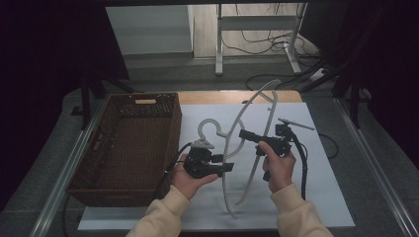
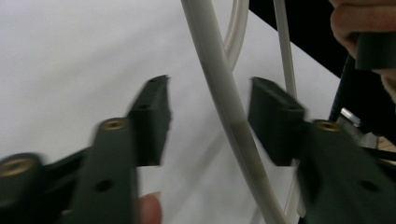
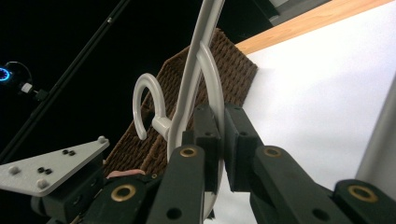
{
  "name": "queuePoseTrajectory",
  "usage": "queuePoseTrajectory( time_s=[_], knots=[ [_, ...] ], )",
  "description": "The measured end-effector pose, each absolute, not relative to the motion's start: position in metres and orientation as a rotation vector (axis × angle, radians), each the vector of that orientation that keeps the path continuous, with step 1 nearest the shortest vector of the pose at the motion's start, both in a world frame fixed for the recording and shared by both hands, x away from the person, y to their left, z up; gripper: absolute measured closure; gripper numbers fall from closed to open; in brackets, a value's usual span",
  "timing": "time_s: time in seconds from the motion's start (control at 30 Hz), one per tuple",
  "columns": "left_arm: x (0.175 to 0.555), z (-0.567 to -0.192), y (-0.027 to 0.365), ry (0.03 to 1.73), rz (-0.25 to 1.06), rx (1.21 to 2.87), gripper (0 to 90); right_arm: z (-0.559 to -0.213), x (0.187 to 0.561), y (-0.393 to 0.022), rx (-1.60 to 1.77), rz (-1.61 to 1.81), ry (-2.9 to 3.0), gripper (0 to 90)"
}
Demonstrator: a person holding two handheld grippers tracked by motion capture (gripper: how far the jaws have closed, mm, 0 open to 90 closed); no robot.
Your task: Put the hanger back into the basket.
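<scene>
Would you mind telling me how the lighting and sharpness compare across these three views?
High view: the white sheet is lit, the surroundings fall into near-black, and the wicker basket sits dim. Left gripper view: the left gripper and white hanger are soft and blurred, the sheet bright. Right gripper view: sharper, with the right gripper against a black background.

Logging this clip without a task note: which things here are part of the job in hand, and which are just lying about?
In use:
white plastic hanger, held above the table
right gripper, shut on the hanger
left gripper, open, fingers either side of a hanger arm
probably the wicker basket

Lying about:
white sheet covering the table
metal frame and cables on the floor behind
</scene>
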State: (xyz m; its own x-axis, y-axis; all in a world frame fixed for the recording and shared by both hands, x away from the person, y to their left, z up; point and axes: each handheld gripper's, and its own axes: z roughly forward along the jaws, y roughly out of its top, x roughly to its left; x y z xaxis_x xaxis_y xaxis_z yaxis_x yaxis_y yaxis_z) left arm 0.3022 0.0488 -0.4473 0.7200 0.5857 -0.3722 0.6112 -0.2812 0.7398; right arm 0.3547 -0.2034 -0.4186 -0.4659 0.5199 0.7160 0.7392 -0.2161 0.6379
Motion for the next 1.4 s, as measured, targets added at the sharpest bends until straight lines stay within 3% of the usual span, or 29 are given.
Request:
queuePoseTrajectory(
  time_s=[0.17, 0.7, 0.97, 1.13, 1.4],
  knots=[
    [0.304, -0.446, 0.05, 0.923, -0.084, 1.959, 72.6, -0.42, 0.354, -0.2, -1.488, -1.758, -1.828, 85.2],
    [0.301, -0.436, 0.067, 0.995, -0.038, 1.886, 79.9, -0.417, 0.35, -0.201, -1.437, -1.768, -1.819, 81.6],
    [0.299, -0.429, 0.077, 0.994, -0.023, 1.862, 79.6, -0.414, 0.347, -0.208, -1.384, -1.822, -1.865, 55.6],
    [0.298, -0.426, 0.082, 0.991, -0.021, 1.858, 79.7, -0.401, 0.336, -0.209, -1.213, -1.823, -2.015, 29.3],
    [0.297, -0.42, 0.09, 0.989, -0.015, 1.85, 79.7, -0.398, 0.311, -0.234, -1.135, -1.776, -2.189, 14.9]
  ],
)
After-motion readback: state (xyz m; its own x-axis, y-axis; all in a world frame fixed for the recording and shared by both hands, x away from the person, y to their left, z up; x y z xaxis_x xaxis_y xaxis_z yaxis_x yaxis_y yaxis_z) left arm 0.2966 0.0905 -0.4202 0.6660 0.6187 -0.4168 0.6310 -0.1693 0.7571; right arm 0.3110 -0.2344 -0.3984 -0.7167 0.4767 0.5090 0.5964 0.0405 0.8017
